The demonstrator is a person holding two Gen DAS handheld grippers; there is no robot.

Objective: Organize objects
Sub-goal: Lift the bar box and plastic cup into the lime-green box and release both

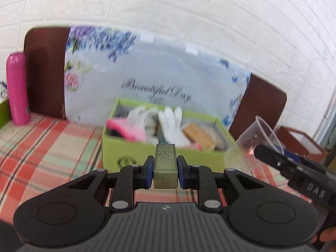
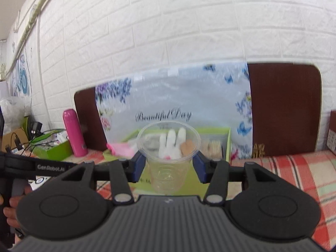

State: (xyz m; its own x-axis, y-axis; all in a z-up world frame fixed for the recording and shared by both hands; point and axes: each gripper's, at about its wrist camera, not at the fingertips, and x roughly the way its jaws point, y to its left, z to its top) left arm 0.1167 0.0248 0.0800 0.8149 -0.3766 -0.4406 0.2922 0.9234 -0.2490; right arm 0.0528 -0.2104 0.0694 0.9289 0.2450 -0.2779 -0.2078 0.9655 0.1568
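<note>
My left gripper (image 1: 165, 172) is shut on a small olive-gold rectangular box (image 1: 165, 166), held above the plaid cloth in front of a green open box (image 1: 159, 153). That green box holds white gloves (image 1: 171, 124), a pink item (image 1: 128, 129) and a tan packet (image 1: 198, 135). My right gripper (image 2: 169, 164) is shut on a clear plastic cup (image 2: 168, 157), held upright in front of the same green box (image 2: 214, 138). The cup (image 1: 255, 140) and the right gripper's body also show at the right of the left wrist view.
A pink flask (image 1: 16, 88) stands at the left; it also shows in the right wrist view (image 2: 74, 132). A floral "Beautiful Day" bag (image 1: 155, 71) leans on a brown headboard (image 1: 45, 71) before a white brick wall. A green tray with cables (image 2: 52, 147) lies left. A brown box (image 1: 302, 140) sits right.
</note>
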